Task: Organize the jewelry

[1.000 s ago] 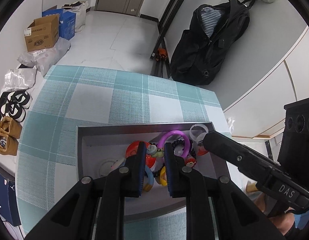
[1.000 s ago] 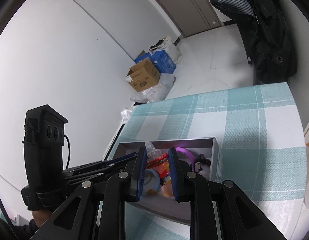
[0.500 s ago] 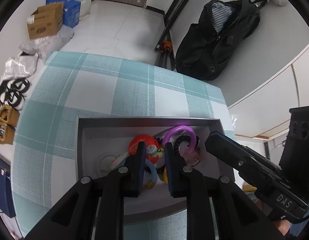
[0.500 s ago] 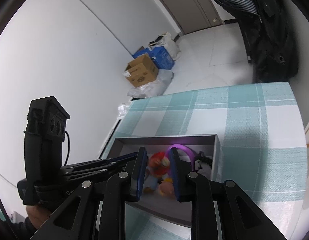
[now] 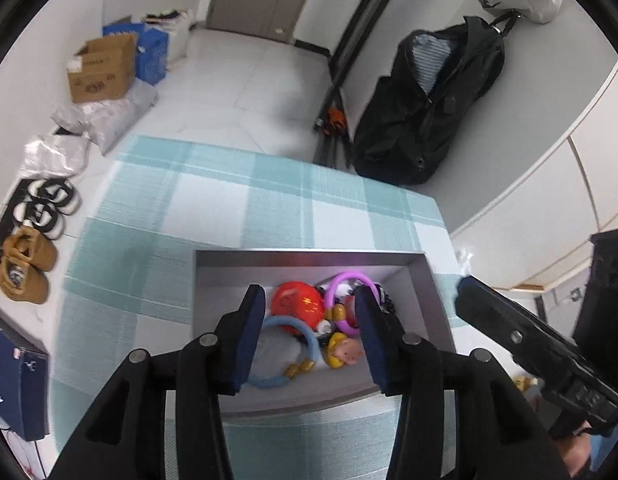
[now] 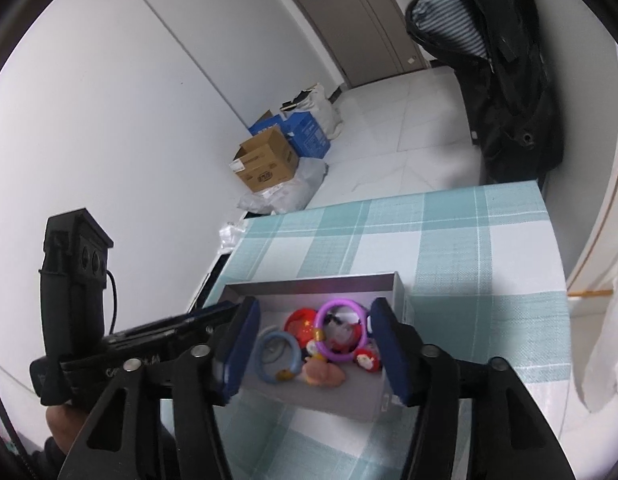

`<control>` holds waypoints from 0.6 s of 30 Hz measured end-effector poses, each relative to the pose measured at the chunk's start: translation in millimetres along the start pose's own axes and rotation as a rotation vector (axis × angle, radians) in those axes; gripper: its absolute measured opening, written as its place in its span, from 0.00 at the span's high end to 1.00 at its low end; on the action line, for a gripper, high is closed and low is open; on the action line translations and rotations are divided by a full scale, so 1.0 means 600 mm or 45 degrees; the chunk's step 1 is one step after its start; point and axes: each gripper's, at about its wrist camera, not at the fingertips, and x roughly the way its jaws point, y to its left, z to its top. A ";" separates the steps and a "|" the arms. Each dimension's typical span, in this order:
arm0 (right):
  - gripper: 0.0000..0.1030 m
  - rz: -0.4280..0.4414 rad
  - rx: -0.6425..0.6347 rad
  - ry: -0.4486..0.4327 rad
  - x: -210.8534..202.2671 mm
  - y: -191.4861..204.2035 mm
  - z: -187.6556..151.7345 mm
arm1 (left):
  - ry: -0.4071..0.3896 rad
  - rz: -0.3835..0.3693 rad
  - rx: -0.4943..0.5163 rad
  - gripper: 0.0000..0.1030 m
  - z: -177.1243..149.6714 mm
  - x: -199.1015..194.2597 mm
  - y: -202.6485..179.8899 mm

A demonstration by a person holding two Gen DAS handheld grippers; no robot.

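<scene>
Both claws have just been opening: a second ago each pair of blue pads stood close together over the grey box, and now they stand well apart with nothing pinched between them. The left claw (image 5: 311, 336) hangs above the near half of the box, tilted steeply down toward it, its fingers (image 5: 251, 332) framing the trinkets from above without touching any that can be seen. The right claw (image 6: 315, 350) points less steeply, aimed from the 5 o'clock side of the box toward its centre, jaws spread wider than the left pair; its black body also shows at 3 o'clock in the left wrist view, clear of the box's right wall. A hand (image 6: 59, 418) grips the left tool's handle at 8 o'clock in the right wrist view.

The grey box (image 5: 423, 292) sits open on the teal-checked worktop (image 5: 213, 208), near its front edge. The jewelry lies heaped inside: a purple ring (image 5: 351, 300) toward the far right, a red round piece (image 5: 299, 304) just left of it and touching, a blue ring (image 5: 305, 340) with gold beads at the near left, and a small pink-and-yellow figure (image 5: 345, 354) at the near right beside the blue ring. Darker small pieces under the purple ring are too blurred to name.

On the floor beyond the worktop stand a cardboard carton (image 5: 103, 68) at 10 o'clock and a black bag (image 5: 421, 120) at 1 o'clock.
</scene>
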 end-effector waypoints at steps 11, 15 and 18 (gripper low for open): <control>0.20 -0.046 -0.124 -0.040 -0.033 0.041 -0.029 | -0.134 0.138 0.073 0.38 -0.019 -0.049 -0.011; 0.15 -0.054 -0.158 -0.053 -0.038 0.048 -0.041 | -0.169 0.173 0.088 0.36 -0.028 -0.067 -0.015; 0.08 -0.038 -0.200 -0.096 -0.051 0.059 -0.048 | -0.203 0.195 0.118 0.31 -0.039 -0.077 -0.022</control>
